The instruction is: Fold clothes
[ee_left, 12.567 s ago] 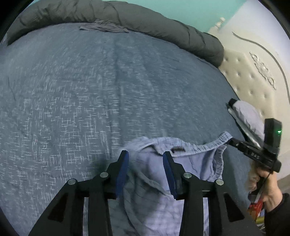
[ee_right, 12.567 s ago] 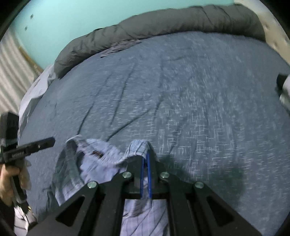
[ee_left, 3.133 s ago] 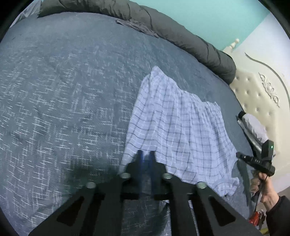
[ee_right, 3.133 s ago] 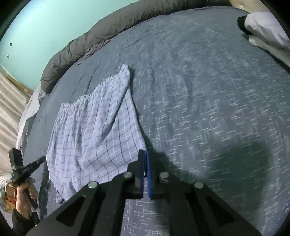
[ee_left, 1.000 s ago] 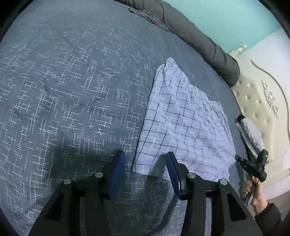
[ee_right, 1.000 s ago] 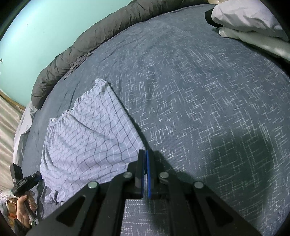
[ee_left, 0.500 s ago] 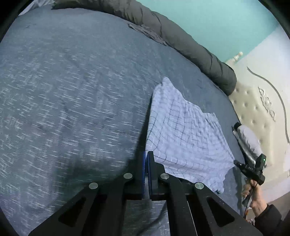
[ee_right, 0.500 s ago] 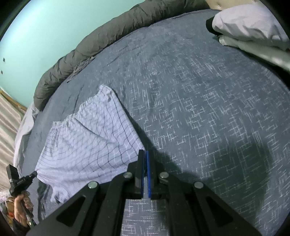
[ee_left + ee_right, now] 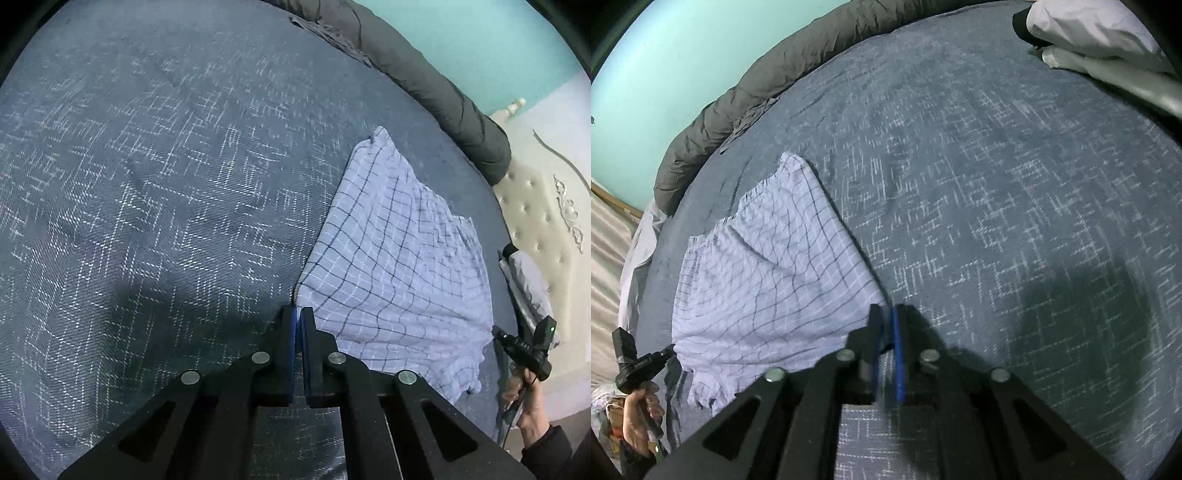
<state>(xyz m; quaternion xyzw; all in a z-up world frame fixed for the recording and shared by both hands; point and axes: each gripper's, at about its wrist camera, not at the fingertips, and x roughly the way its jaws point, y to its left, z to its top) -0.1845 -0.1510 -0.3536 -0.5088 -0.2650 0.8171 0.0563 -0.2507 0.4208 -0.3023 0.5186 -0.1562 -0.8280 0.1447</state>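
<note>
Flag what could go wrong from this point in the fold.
1. Both tongs pinch only the very corners of the checked shorts: left tongs, right tongs. A thin bite like that could slip on lifting.
2. The far waistband edge lies gathered and uneven, so the fold may come out crooked.
3. The near hem is rumpled and could bunch underneath.

A blue patterned bed [image 9: 155,192] is filling the room, a grey duvet [image 9: 713,122] lying rolled beneath the turquoise wall [image 9: 683,48], beside a tufted cream headboard [image 9: 535,221].

Dim, cool light; fisheye-warped edges, blurred bedspread [image 9: 147,184], perhaps from motion; soft shadows.
</note>
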